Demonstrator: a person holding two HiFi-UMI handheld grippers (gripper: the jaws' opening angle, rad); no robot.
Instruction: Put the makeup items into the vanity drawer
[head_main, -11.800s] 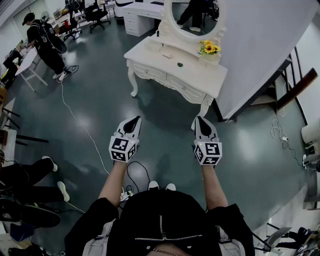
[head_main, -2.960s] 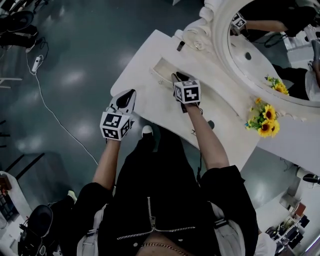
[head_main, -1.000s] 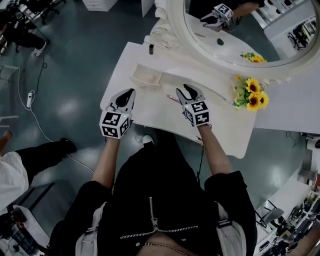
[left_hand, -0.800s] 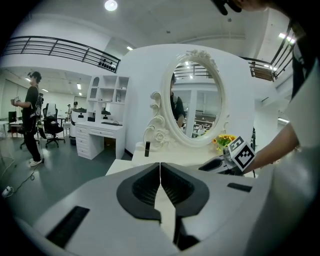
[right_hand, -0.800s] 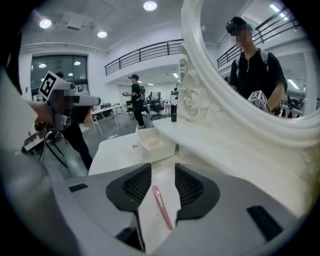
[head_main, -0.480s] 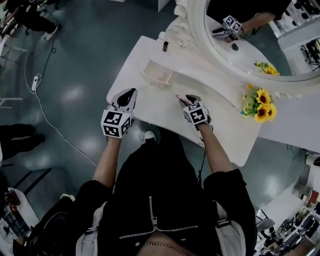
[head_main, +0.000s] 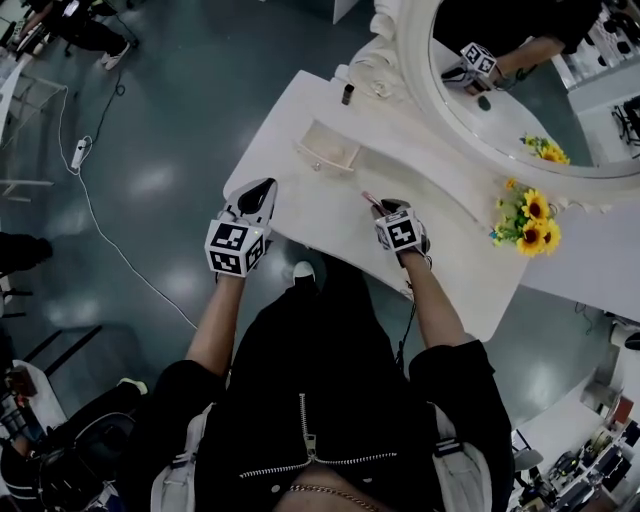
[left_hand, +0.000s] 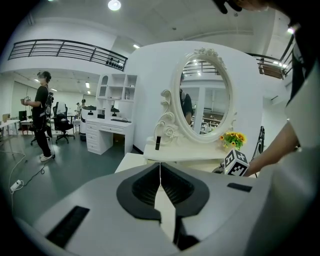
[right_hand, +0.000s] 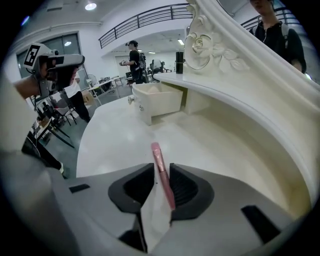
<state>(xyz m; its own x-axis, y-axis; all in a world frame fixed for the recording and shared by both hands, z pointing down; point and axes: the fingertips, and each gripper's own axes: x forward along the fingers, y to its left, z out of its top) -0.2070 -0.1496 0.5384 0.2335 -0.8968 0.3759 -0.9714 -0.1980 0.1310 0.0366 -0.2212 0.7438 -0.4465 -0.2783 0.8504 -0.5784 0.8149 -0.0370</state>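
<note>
Pink makeup stick (right_hand: 157, 152) sat between the jaws of the right hand-held gripper (right_hand: 161, 172), low over the white bench (head_main: 445, 245). The jaws were closing on it: the stick leaned against one pad, with a narrow gap at the other. A small drawer (right_hand: 159, 102) stood open farther along the bench, well apart from the stick. The left hand-held gripper (head_main: 263, 188) hung near the bench's front edge, jaws together and empty

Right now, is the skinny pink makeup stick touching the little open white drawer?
Apart. The right gripper view shows bare white tabletop between the skinny pink makeup stick and the little open white drawer; the head view agrees.
</note>
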